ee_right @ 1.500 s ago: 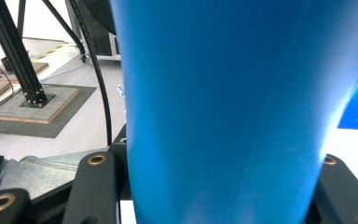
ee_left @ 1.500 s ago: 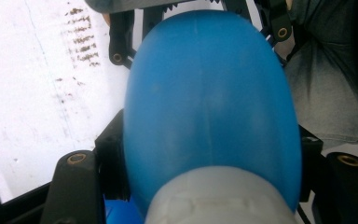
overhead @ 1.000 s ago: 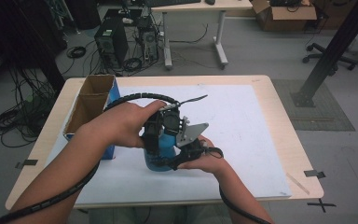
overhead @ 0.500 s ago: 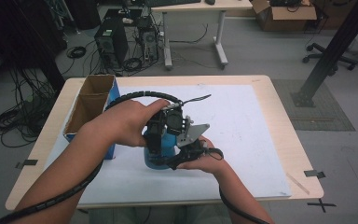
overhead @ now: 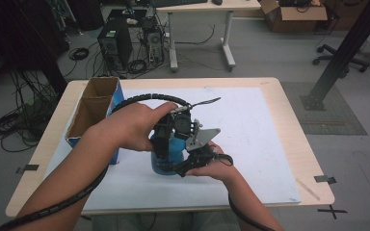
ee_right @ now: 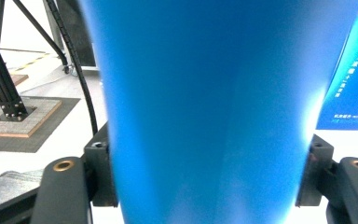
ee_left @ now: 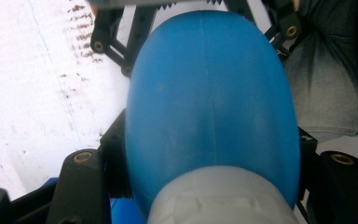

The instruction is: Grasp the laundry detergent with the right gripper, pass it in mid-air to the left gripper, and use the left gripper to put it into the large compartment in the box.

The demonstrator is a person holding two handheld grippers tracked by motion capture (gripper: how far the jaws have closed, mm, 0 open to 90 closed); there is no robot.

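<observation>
1. Blue bottle stands upright on the white mat, between both grippers.
2. Left gripper comes from above, clamped tight near the pale cap.
3. Right gripper sits low at the body; its jaws have just been opening, bottle between them, pad contact unclear.
4. Judged step: handover to the left. Next: right backs off clear.

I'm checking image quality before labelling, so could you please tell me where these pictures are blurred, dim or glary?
High view: dim room, mostly sharp, blue bottle partly hidden by the hands. Left gripper view: bottle close and soft, the white table cover overexposed. Right gripper view: bottle very close, blurred, with a bright glare patch at its right edge.
</observation>
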